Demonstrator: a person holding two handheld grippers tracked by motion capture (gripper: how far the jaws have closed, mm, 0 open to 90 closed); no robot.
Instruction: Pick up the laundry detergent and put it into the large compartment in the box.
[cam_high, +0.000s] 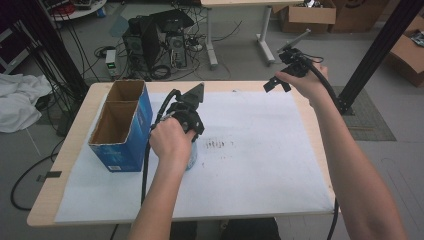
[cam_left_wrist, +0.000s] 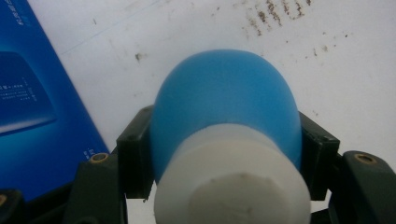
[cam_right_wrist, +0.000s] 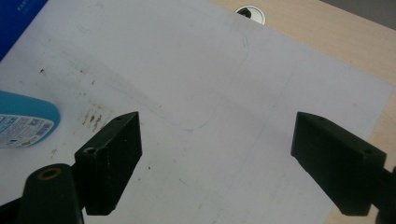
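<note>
Right up close in the left gripper view, a blue bottle (cam_left_wrist: 224, 107) with a white cap (cam_left_wrist: 232, 179) sits squeezed between the two black jaws of the left claw (cam_left_wrist: 226, 154) — pads pressed on both sides of it, so that's a firm grip. From above, the left claw (cam_high: 187, 117) is over the white sheet (cam_high: 260, 150) covering the surface (cam_high: 60, 150), and the bottle is mostly hidden under the hand, just a bit of it peeking out at the wrist. It's just beside the blue cardboard box (cam_high: 122, 125), which stands open-topped with two compartments, both looking bare inside. In the left gripper view the box's blue side runs along the left edge.

Over on the other side, the right claw (cam_high: 280, 75) is held up above the far right corner of the surface, well apart from the bottle. Its own view shows the right claw (cam_right_wrist: 217, 140) with jaws spread wide and nothing between them — just the smudged sheet below, and the bottle's labelled end (cam_right_wrist: 25, 119) at the left edge.
</note>
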